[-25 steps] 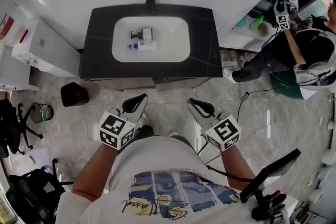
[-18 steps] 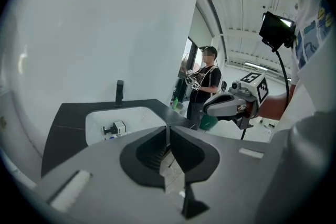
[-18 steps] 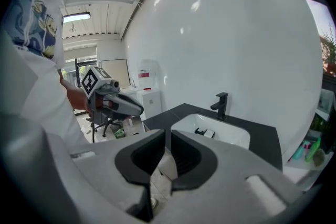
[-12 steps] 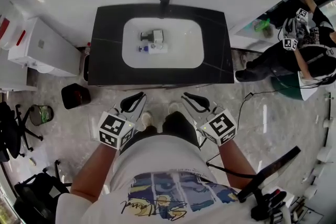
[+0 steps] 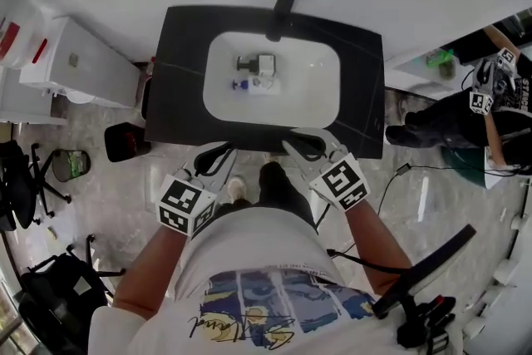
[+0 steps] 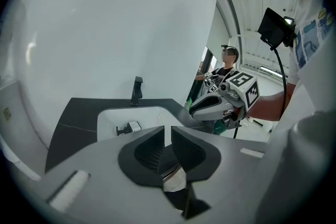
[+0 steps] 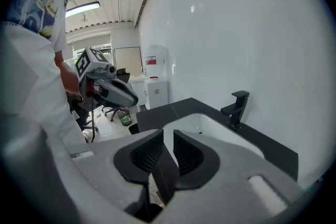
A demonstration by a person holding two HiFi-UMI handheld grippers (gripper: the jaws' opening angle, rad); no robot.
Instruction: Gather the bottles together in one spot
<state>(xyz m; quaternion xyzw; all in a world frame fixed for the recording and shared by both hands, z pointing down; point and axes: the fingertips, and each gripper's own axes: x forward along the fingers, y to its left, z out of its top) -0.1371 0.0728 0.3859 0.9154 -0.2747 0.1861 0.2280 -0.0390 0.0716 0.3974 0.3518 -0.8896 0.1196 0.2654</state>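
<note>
Two small bottles lie in the white sink (image 5: pixel 312 96) of a black counter (image 5: pixel 183 79). One is a white bottle with a dark cap (image 5: pixel 256 62); the other, a white bottle with a blue cap (image 5: pixel 256 84), lies just in front of it. The dark-capped bottle (image 6: pixel 130 127) also shows in the left gripper view. My left gripper (image 5: pixel 218 155) hangs below the counter's front edge; its jaws have just been opening, a narrow gap with nothing in it (image 6: pixel 167 131). My right gripper (image 5: pixel 301 144) sits at the front edge, slightly open and empty (image 7: pixel 168 134).
A black faucet (image 5: pixel 283 8) stands behind the sink against the white wall. A white cabinet (image 5: pixel 79 62) and a dark bin (image 5: pixel 125 141) are left of the counter. Another person (image 5: pixel 490 96) with grippers works at the far right. A black chair (image 5: pixel 17 179) stands at the left.
The counter and sink have come nearer. Both grippers have moved forward from over the floor to the counter's front edge, the right one further.
</note>
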